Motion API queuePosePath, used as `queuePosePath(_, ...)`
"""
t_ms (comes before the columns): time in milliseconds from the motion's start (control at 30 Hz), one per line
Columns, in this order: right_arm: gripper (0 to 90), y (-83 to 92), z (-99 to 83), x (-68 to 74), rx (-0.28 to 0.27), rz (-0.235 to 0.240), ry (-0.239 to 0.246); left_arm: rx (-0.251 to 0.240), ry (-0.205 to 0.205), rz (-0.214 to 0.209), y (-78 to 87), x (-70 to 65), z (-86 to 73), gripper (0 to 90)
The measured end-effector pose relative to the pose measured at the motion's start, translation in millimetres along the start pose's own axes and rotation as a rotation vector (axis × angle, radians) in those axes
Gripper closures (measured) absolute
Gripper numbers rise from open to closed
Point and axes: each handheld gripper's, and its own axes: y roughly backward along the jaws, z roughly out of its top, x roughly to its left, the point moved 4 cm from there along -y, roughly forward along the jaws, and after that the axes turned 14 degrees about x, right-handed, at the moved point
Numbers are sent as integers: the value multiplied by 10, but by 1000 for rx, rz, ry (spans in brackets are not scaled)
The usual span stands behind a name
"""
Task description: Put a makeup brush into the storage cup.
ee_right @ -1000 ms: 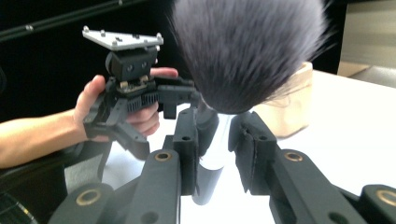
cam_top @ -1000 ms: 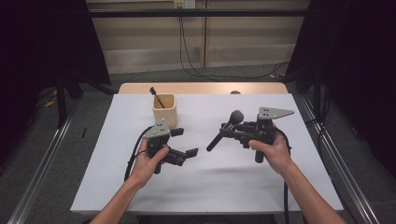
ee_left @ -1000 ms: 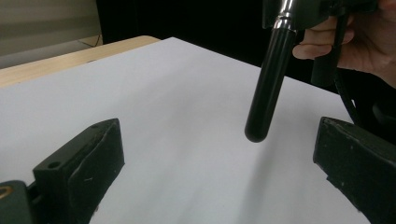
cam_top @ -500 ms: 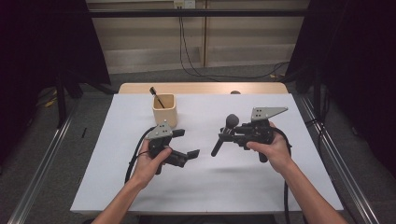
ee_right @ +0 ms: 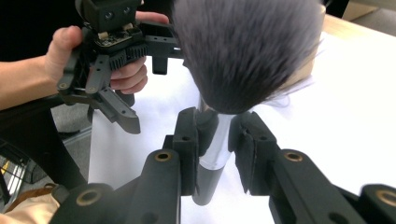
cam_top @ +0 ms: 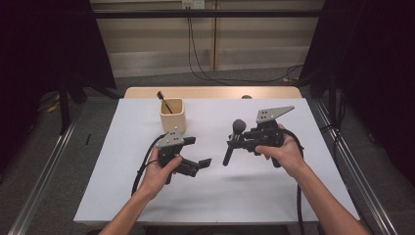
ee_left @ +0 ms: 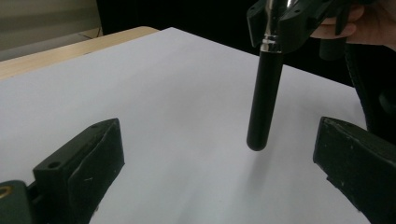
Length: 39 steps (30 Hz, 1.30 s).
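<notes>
A makeup brush (cam_top: 231,145) with a black handle, silver collar and dark bristle head (ee_right: 247,51) hangs above the white table cover (cam_top: 274,196). My right gripper (cam_top: 237,142) is shut on it at the collar (ee_right: 214,148), with the bristles up and the handle (ee_left: 265,98) pointing down. My left gripper (cam_top: 198,152) sits to its left, low over the table. Its jaws stand wide open with nothing between them. In the left gripper view the handle tip hangs beyond the open pads (ee_left: 93,158).
A tan square cup (cam_top: 172,115) stands at the back left of the cover, with a thin dark stick (cam_top: 164,100) leaning in it. The wooden table edge (cam_top: 210,92) runs behind. Cables trail from both grippers towards the front edge.
The right gripper has shifted slightly left with the brush, and the handle now hangs more steeply. The left gripper has stayed where it was.
</notes>
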Motion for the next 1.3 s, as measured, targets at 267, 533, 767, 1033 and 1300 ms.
queuePosePath(267, 713, -50, 71, -28, 43, -3, 7, -3, 3, 2, -50, -35, 5, 19)
queuePosePath(533, 713, -98, 122, -25, 66, 1, 13, -41, 18, 7, -99, -48, 29, 26)
queuePosePath(767, 713, -161, 165, -13, 80, 6, 19, -26, 17, -6, -179, -95, 51, 31)
queuePosePath(1033, 713, -238, 212, 28, 93, 11, 38, -16, 27, -31, -274, -132, 75, 26)
queuePosePath(1300, 713, -296, 233, 37, 102, 19, 42, 14, 24, -22, -354, -124, 84, 141)
